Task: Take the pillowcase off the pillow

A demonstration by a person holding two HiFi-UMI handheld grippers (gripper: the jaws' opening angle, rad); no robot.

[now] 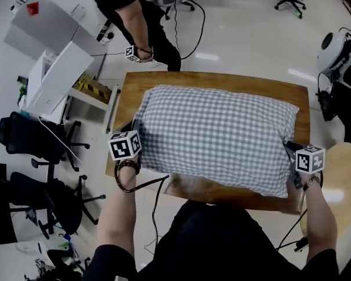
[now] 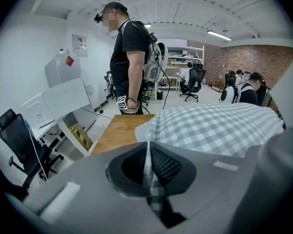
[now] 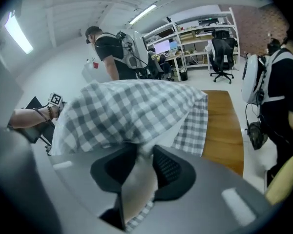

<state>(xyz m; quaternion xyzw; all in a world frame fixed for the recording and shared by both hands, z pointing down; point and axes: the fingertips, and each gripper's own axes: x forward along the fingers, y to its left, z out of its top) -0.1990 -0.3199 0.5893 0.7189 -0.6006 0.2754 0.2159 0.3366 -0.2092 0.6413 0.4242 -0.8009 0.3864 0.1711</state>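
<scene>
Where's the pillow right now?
In the head view, the pillow, inside its checked pillowcase, lies across the wooden table, with the left gripper pinching its left end and the right gripper its right end.

Table: the wooden table [image 1: 134,86] before you sits mid-frame in the head view, bare along its upper edge and left side.
On it: one plump grey-checked pillowcase [image 1: 216,134], covering most of the top.

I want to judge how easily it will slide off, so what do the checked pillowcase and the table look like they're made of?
The pillowcase looks like thin woven cloth, probably cotton, matte: grey and white checks, soft folds at its corners. The table looks like wood or wood veneer, smooth and slightly glossy: brown grain streaks show.
</scene>
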